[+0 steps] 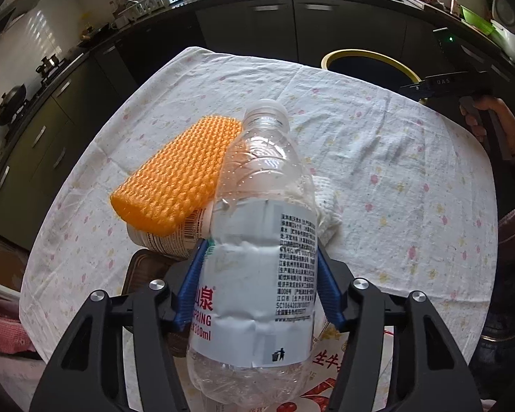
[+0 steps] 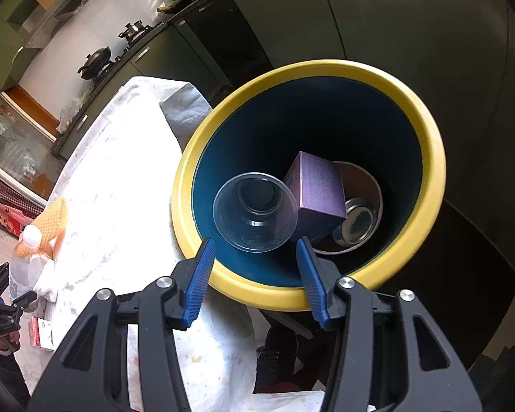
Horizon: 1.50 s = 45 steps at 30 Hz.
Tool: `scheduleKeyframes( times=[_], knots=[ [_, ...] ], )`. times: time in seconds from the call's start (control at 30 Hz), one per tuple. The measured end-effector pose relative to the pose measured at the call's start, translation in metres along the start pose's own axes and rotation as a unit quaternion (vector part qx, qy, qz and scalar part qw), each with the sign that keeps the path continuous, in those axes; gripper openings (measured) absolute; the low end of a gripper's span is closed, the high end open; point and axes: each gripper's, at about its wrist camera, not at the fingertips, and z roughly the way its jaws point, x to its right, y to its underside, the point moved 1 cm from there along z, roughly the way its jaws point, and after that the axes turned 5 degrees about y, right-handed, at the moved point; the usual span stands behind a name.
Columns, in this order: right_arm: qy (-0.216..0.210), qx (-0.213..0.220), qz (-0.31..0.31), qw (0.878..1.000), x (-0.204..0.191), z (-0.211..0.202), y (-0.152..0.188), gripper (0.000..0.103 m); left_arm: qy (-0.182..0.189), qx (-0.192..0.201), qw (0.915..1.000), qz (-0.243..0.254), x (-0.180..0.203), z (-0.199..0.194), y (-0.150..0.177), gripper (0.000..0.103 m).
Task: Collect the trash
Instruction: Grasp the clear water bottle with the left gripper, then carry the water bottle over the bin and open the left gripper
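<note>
My left gripper (image 1: 262, 243) is shut on a clear plastic water bottle (image 1: 257, 240) with a white label and holds it above the table. An orange sponge (image 1: 178, 171) lies on a can (image 1: 164, 238) just left of the bottle, and a crumpled white tissue (image 1: 327, 213) lies to its right. My right gripper (image 2: 255, 243) is open and empty over the near rim of the yellow-rimmed blue bin (image 2: 432, 158). Inside the bin lie a clear plastic cup (image 2: 254, 211), a purple box (image 2: 320, 189) and a metal can (image 2: 357, 219). The bottle (image 2: 27, 257) and sponge (image 2: 53, 219) show at the left in the right wrist view.
The table (image 1: 377, 158) has a white flowered cloth. The bin (image 1: 367, 56) stands beyond its far right edge. A printed packet (image 1: 329, 360) lies under the bottle and a small red and white box (image 2: 41, 334) near the table's edge. Dark kitchen cabinets (image 1: 291, 24) run behind.
</note>
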Motion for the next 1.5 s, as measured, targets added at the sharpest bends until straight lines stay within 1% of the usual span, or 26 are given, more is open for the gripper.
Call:
scheduleKeyframes(
  times=[0.1, 0.23, 0.67, 0.87, 1.03, 1.1, 1.23, 1.37, 1.5],
  knots=[
    [-0.003, 0.002, 0.0, 1.0, 0.0, -0.002, 0.0, 0.048, -0.002, 0.004, 1.0, 0.003, 0.003, -0.004, 0.0, 0.056],
    [-0.007, 0.005, -0.003, 1.0, -0.002, -0.005, 0.001, 0.048, -0.008, 0.018, 0.9998, 0.007, 0.008, -0.013, -0.003, 0.056],
    [-0.013, 0.004, -0.01, 1.0, -0.007, -0.008, 0.002, 0.048, -0.022, 0.065, 0.9976, -0.005, 0.012, -0.042, -0.013, 0.055],
    [-0.014, 0.0, -0.012, 1.0, -0.008, -0.007, 0.003, 0.048, -0.024, 0.076, 0.9968, -0.01, 0.011, -0.05, -0.02, 0.053],
    [-0.014, -0.008, -0.014, 1.0, -0.009, -0.004, 0.005, 0.049, -0.026, 0.044, 0.9987, 0.0, 0.015, -0.038, -0.018, 0.053],
    [-0.014, -0.008, -0.014, 1.0, -0.009, -0.004, 0.005, 0.051, -0.023, 0.023, 0.9995, 0.002, 0.016, -0.032, -0.015, 0.053],
    [-0.015, -0.011, -0.018, 1.0, -0.01, -0.004, 0.005, 0.051, -0.022, -0.025, 0.9994, 0.012, 0.018, -0.02, -0.007, 0.053],
    [-0.015, -0.014, -0.023, 1.0, -0.014, -0.004, 0.006, 0.052, -0.017, -0.072, 0.9972, 0.015, 0.015, -0.012, -0.006, 0.055],
    [-0.018, -0.017, -0.028, 0.999, -0.016, -0.004, 0.006, 0.053, -0.01, -0.127, 0.9918, 0.012, 0.013, -0.005, -0.005, 0.056]
  ],
)
